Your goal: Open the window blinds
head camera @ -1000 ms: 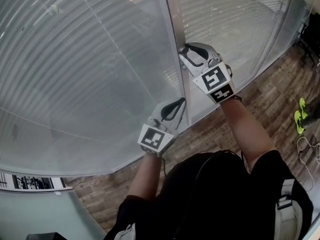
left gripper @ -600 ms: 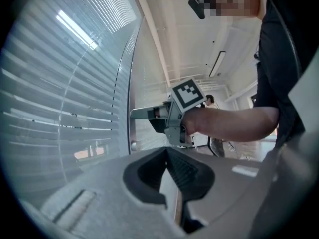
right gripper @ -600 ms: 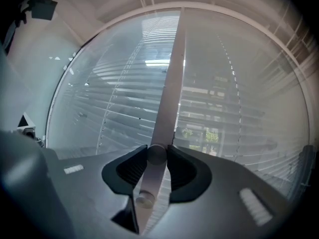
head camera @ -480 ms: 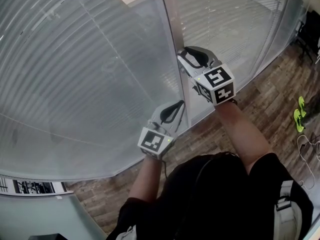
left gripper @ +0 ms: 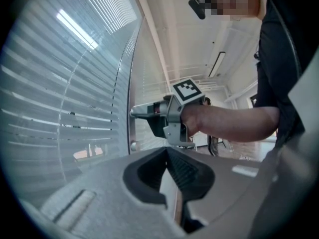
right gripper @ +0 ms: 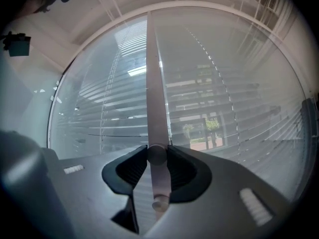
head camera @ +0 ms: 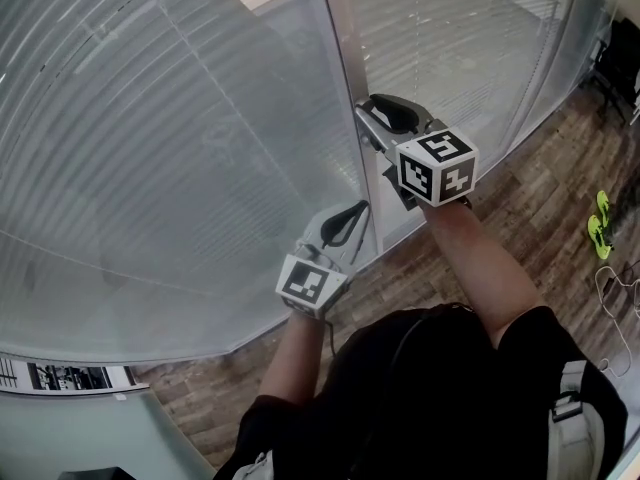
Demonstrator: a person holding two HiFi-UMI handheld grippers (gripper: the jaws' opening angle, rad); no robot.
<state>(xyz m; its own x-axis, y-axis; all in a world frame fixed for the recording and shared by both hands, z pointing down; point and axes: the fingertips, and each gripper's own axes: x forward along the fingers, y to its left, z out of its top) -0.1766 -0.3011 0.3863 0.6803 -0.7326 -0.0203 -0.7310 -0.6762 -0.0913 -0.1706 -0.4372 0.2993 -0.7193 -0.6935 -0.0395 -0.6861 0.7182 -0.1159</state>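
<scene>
- Head view: the blinds (head camera: pixel 180 148) are seen behind the glass on both sides of a vertical frame post (head camera: pixel 345 38). The right gripper (head camera: pixel 368 106) is held level against this post. The left gripper (head camera: pixel 362 208) is kept lower, just beside the same post; whether it touches cannot be told.
- Left gripper view: its jaws are pressed together at the tips and nothing is held. A second small knob (left gripper: pixel 133 146) is seen on the post, below the right gripper.
- Right gripper view: a round knob (right gripper: pixel 156 154) on the post is pinched between the jaws, one pad on each side. The slats are seen partly tilted.
- Risk, as a judgement: if the pinch is loose, the pads can slide around the smooth knob and the slats are not moved. If the knob is rolled the wrong way, the blinds are closed more.
</scene>
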